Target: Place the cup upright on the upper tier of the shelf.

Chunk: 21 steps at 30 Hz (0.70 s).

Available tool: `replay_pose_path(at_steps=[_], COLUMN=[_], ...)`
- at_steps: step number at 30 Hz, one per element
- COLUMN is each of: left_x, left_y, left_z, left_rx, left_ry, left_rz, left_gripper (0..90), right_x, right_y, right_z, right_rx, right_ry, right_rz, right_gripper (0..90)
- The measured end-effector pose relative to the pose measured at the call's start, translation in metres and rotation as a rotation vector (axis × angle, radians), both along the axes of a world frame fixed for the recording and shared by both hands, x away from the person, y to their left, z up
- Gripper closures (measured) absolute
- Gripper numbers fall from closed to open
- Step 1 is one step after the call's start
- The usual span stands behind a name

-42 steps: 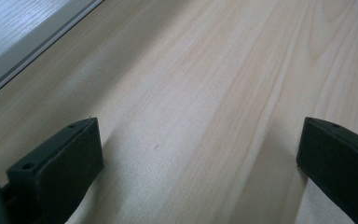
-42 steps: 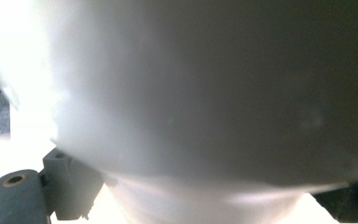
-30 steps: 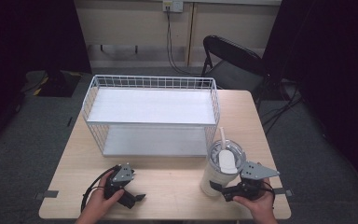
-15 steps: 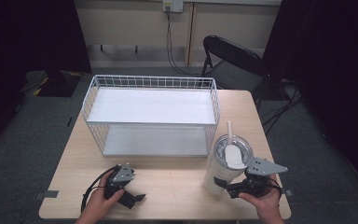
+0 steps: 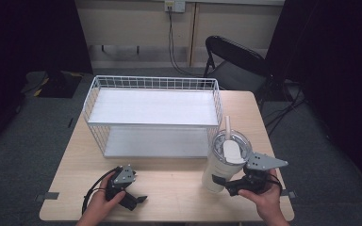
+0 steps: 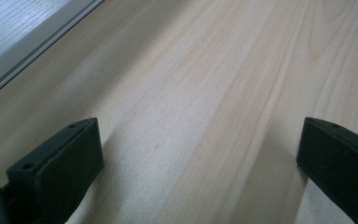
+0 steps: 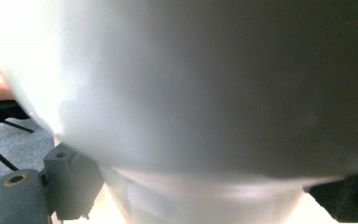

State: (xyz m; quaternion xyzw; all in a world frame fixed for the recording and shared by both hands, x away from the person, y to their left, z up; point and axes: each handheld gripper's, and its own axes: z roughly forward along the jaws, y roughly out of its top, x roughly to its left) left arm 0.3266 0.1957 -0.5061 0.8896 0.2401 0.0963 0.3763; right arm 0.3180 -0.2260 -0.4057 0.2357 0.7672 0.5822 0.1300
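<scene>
The tumbler (image 5: 226,162), white with a clear lid and straw, stands near the worktop's (image 5: 179,188) front right corner in the high view, just off the wire basket's (image 5: 153,113) right front corner, with the right claw (image 5: 228,185) clamped on its lower body. The left claw (image 5: 139,199) rests near the front left edge. In the left gripper view, the jaws gape wide over bare wood. In the right gripper view, the jaws press the tumbler's narrow base from both sides.

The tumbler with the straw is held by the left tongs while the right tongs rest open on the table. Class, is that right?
No, the sides are swapped. In the high view the right tongs grip the tumbler, and the left tongs rest open on the table; the left gripper view shows its jaws spread over bare wood.
</scene>
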Motion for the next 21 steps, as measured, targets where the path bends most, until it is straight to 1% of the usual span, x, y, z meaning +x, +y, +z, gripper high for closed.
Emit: replay_pose_path(at_steps=[4, 7, 8, 12, 14, 18, 21], left_x=[0.0, 0.0, 0.0, 0.0, 0.0, 0.0, 0.0], left_y=[0.0, 0.0, 0.0, 0.0, 0.0, 0.0, 0.0], left_z=[0.0, 0.0, 0.0, 0.0, 0.0, 0.0, 0.0], left_rx=[0.0, 0.0, 0.0, 0.001, -0.001, 0.001, 0.0], left_ry=[-0.001, 0.0, 0.0, 0.0, 0.0, -0.001, 0.0], left_rz=[0.0, 0.0, 0.0, -0.001, 0.0, -0.001, 0.0], left_gripper=[0.0, 0.0, 0.0, 0.0, 0.0, 0.0, 0.0], right_x=[0.003, 0.006, 0.007, 0.01, 0.01, 0.012, 0.014], right_y=[0.002, 0.003, 0.004, 0.006, 0.008, 0.01, 0.012], right_z=[0.006, 0.011, 0.012, 0.015, 0.018, 0.023, 0.029], right_rx=[-0.002, -0.001, 0.003, 0.012, 0.009, 0.025, 0.02], right_ry=[0.003, 0.016, 0.017, 0.029, 0.028, 0.035, 0.036], right_rz=[-0.008, -0.007, -0.015, -0.006, -0.007, -0.008, -0.013], right_gripper=[11.1, 11.1, 11.1, 11.2, 11.2, 11.2, 11.2])
